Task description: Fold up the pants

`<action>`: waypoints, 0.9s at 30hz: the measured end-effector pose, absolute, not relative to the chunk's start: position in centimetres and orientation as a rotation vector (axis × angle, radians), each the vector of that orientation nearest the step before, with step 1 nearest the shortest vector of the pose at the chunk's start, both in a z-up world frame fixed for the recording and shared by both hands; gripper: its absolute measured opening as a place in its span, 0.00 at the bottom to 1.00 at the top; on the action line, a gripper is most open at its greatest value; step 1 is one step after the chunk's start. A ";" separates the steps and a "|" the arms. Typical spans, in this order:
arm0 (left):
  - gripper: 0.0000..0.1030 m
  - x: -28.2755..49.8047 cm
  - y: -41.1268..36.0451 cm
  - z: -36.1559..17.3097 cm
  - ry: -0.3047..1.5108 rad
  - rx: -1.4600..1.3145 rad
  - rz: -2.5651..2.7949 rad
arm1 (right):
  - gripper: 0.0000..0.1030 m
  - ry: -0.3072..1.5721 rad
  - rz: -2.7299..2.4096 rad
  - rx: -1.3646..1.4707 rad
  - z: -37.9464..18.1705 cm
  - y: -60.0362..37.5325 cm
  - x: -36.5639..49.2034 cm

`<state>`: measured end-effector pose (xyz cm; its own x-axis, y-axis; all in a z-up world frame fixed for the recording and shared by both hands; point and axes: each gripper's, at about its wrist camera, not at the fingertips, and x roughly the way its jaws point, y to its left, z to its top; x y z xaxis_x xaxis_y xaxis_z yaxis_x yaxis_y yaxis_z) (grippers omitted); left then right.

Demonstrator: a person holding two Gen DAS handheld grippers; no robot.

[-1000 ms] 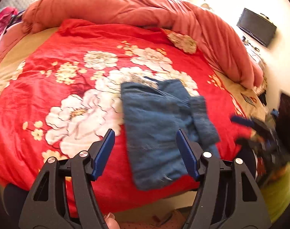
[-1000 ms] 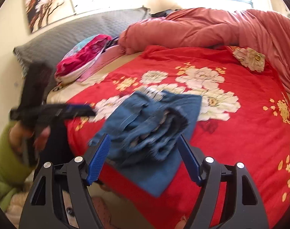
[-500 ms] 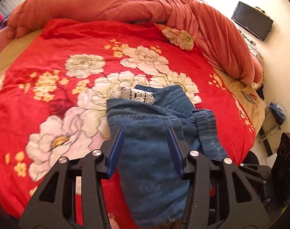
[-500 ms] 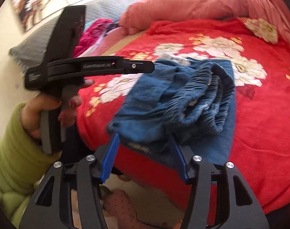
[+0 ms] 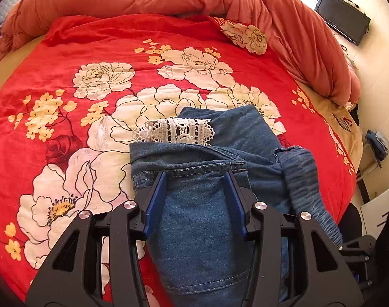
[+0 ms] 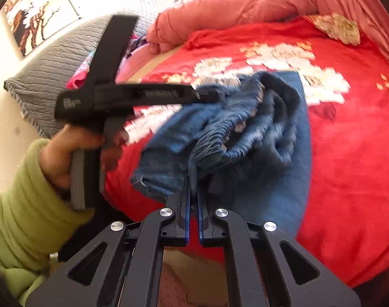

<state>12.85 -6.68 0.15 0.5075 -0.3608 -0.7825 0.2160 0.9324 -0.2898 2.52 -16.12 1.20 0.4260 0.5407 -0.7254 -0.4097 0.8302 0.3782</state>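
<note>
Both grippers have closed in: right gripper (image 6: 193, 189) now clenched on the pants (image 6: 245, 128) waistband, left gripper (image 5: 195, 192) half-shut, straddling denim, grip unclear. Floral red bed (image 5: 66, 102); gripper lettering blurred.

text: none legible | left tool (image 6: 207, 97) side: white lettering (too blurred to read)

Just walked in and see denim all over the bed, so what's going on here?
A person is folding a pair of blue denim pants on a red floral bedspread, with a handheld gripper in each hand. The right gripper has just closed and is shut on the bunched elastic waistband at the near edge. The left gripper has a fold of denim between its partly closed fingers; whether they are pinching it is not clear. The fold is unfinished.
</note>
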 end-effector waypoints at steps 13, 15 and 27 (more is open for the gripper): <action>0.37 12.6 -6.9 0.3 0.967 -0.145 -0.343 | 0.12 0.996 0.567 0.162 -0.1 -16.2 2.6; 0.37 12.4 -6.9 0.5 0.962 -0.142 -0.342 | 0.15 0.983 0.560 0.152 0.4 -16.2 2.0; 0.37 10.8 -6.9 2.3 0.918 -0.153 -0.343 | 0.33 0.923 0.453 0.187 2.4 -19.8 1.1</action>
